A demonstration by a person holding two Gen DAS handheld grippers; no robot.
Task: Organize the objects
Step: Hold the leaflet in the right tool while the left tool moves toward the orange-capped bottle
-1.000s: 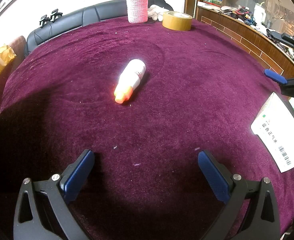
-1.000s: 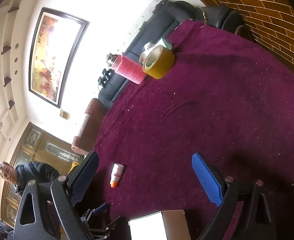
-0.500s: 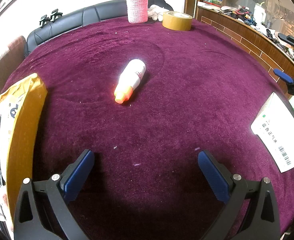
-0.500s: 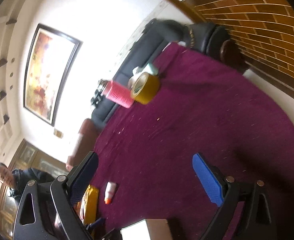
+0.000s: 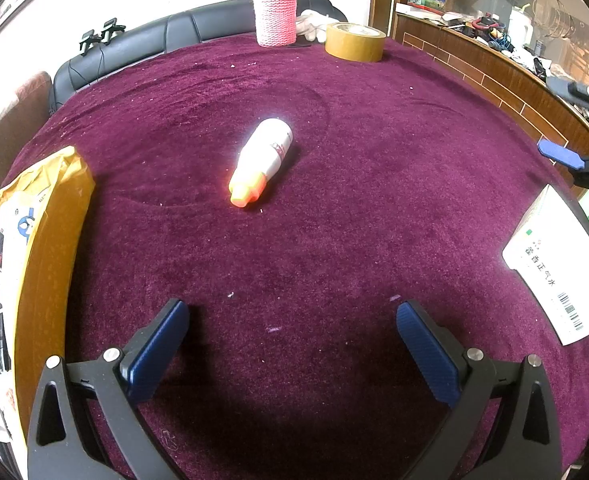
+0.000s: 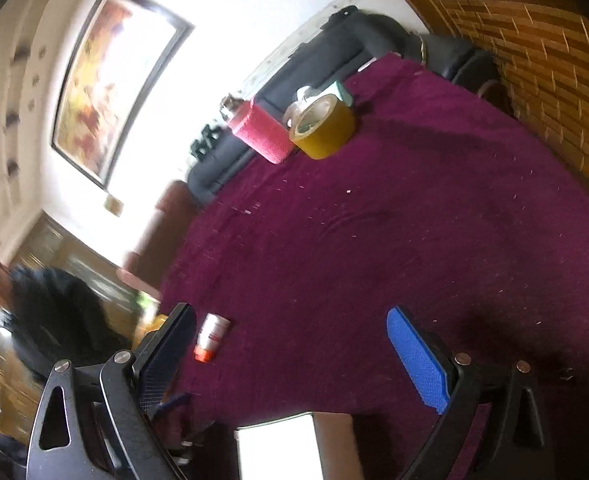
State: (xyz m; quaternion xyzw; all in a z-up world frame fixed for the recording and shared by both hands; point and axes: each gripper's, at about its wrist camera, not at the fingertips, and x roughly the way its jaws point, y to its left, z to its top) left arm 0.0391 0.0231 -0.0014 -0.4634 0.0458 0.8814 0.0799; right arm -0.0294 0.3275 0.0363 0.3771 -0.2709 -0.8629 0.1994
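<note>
A yellow package (image 5: 50, 240) has slid further onto the bench's (image 5: 334, 208) left edge. The bottle (image 5: 260, 162) lies mid-bench, untouched, while the left gripper (image 5: 290, 344) and right gripper (image 6: 290, 344) hover spread, so sorting seems about to begin.

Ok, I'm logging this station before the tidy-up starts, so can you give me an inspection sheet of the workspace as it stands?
Surface: round table under a dark purple velvet cloth, flecked with pale lint.
Job's things: white plastic bottle with an orange cap lying on its side mid-table; white printed carton at the right edge; open yellow cardboard box at the left edge.
Clutter: pink knit-sleeved flask and brown tape roll at the far edge.
Grippers: left hand-held gripper open, empty, low over the cloth; right hand-held gripper open, empty.
Cables: black cable on the black leather sofa.
Surroundings: cluttered brick-fronted counter, framed painting, blurred seated person.
</note>
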